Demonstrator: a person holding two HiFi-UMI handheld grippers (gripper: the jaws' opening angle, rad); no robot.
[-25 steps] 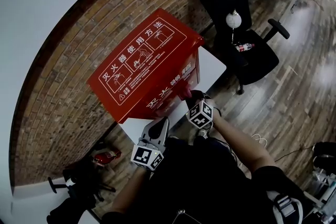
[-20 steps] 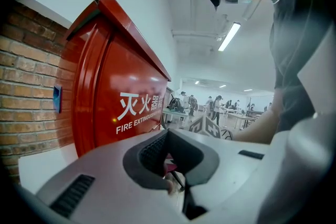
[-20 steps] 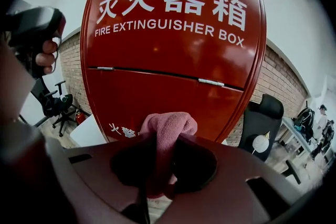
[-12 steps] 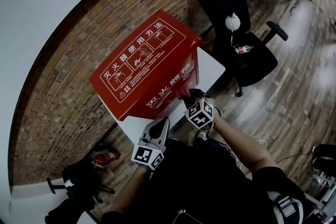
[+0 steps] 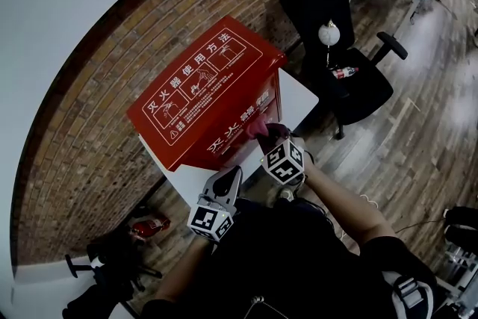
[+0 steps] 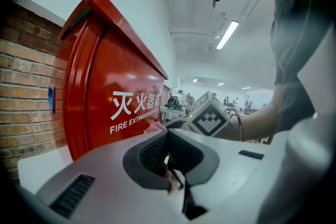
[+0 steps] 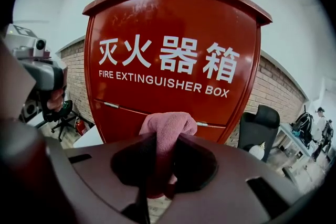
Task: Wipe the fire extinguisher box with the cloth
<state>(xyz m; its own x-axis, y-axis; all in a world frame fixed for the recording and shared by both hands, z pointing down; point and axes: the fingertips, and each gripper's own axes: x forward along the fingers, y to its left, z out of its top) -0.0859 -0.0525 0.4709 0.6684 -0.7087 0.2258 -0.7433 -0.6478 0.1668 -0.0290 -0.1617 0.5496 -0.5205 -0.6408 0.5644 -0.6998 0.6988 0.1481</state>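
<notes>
Tightly pinched, fuzzy pink cloth (image 7: 167,126) faces glossy red box (image 7: 173,18).

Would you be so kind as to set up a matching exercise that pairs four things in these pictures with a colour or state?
Things:
1. fire extinguisher box
2. cloth
3. office chair
4. left tool

Colour or state:
A. pink, pinched in the right tool
B. red with white lettering
C. shut
D. black

Pairs: 1-B, 2-A, 3-D, 4-C.
</notes>
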